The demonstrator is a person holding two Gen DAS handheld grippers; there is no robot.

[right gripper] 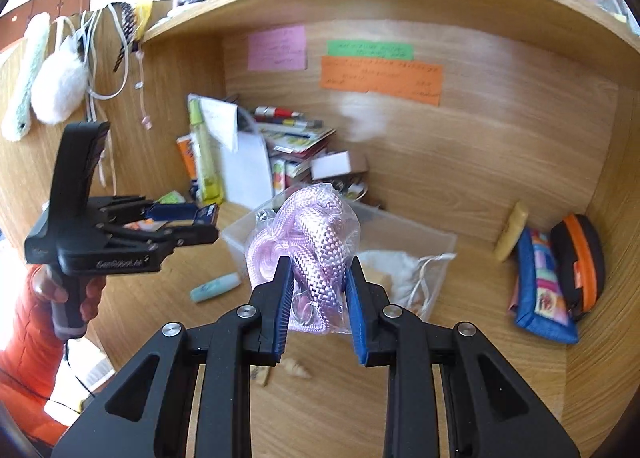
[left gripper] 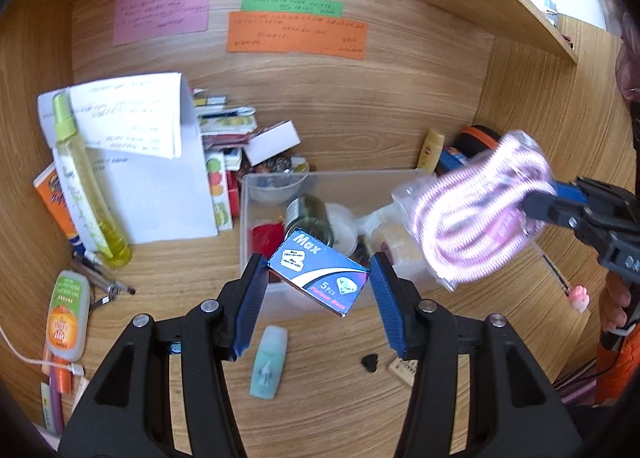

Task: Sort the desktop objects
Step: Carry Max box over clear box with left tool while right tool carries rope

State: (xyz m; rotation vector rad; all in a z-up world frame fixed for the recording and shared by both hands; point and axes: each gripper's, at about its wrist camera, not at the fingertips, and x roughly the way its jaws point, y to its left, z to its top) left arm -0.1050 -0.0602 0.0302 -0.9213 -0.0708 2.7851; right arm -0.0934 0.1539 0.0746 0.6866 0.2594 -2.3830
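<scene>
Jar (left gripper: 310,218) inside bin (left gripper: 256,226)

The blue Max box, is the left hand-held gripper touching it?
Touching. In the left wrist view both blue pads of the left hand-held gripper press the ends of the blue Max box, holding it in the air above the clear bin.

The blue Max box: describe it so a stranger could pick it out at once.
Start at the clear plastic bin in the middle of the wooden desk. Just in front of and above it, the left claw grips a small flat blue Max box by its two ends. It is the only blue carton, printed with white "Max" and "5 pcs".
</scene>
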